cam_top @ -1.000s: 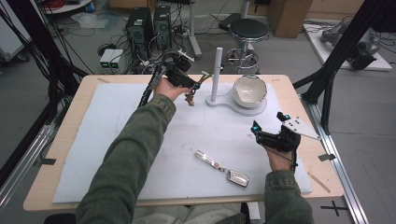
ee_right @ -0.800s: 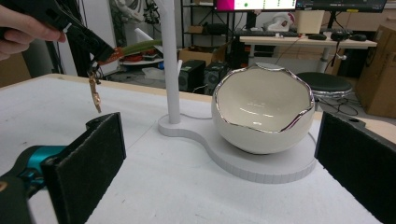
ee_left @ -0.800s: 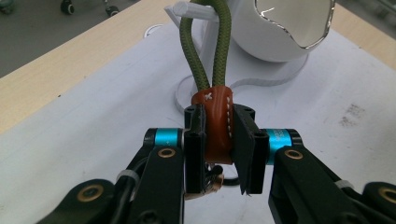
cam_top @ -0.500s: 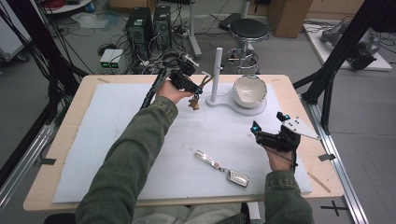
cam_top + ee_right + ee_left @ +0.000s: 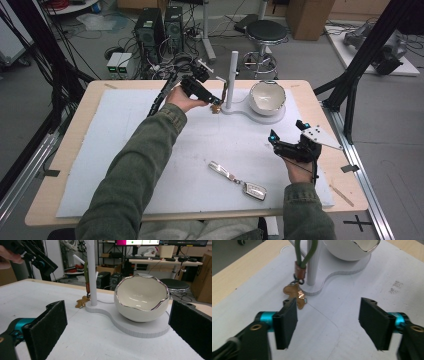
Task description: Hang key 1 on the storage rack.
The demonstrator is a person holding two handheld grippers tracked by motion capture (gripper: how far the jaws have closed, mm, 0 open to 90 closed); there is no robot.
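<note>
A keychain with a green cord loop (image 5: 304, 252) and a brown gingerbread charm (image 5: 294, 291) hangs from the peg of a white post (image 5: 232, 75); the charm (image 5: 215, 108) rests on the mat beside the post's base. My left gripper (image 5: 216, 101) is just short of it. Its jaws have just been opening and stand apart with nothing between them (image 5: 329, 322); the charm lies just beyond one jaw. My right gripper (image 5: 272, 137) rests open at the right of the mat, facing the white bowl (image 5: 142, 300) and the post (image 5: 91, 272).
The bowl (image 5: 267, 97) sits on the same white stand (image 5: 250, 114) as the post. A silver keychain (image 5: 237, 179) lies flat on the mat near the front edge. The white mat (image 5: 125, 130) covers most of the wooden table.
The left gripper's jaws have parted and let go of the green-cord keychain, which now hangs from the post by itself. The right hand has stayed put.
</note>
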